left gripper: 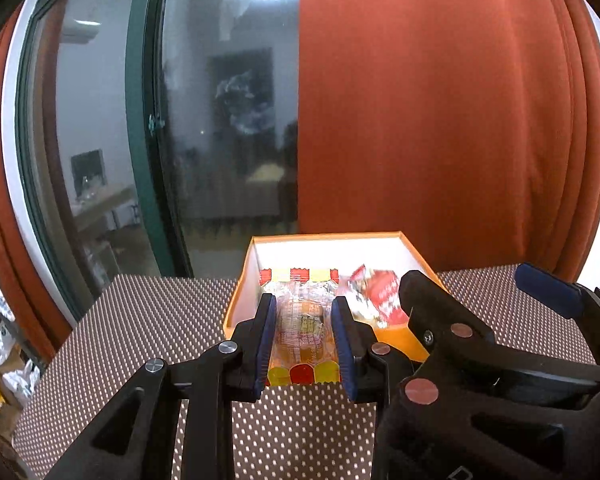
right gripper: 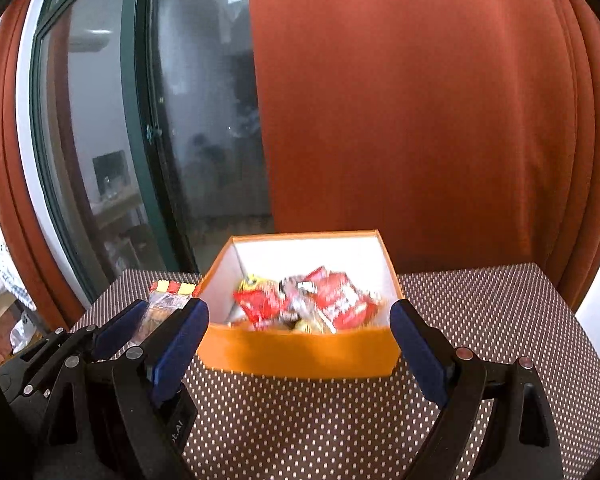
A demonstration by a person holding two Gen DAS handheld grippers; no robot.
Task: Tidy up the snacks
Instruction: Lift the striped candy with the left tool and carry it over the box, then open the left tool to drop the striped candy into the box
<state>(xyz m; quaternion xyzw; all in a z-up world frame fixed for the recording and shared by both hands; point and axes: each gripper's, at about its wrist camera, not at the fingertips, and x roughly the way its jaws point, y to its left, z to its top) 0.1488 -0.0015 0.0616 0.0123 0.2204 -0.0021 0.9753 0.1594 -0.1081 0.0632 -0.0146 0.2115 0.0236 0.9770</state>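
The orange box (right gripper: 300, 354) sits on the dotted tablecloth (right gripper: 300, 420), holding red snack packets (right gripper: 336, 300) against its white inner walls. Just left of the box, the left gripper (left gripper: 304, 340) is clamped on a clear snack packet (left gripper: 302, 332) with red-and-yellow scalloped ends. In front of the box, the right gripper (right gripper: 300, 344) stands wide apart, its jaws empty. Behind the box hang an orange curtain (right gripper: 420, 120) and a dark window (right gripper: 204, 120).
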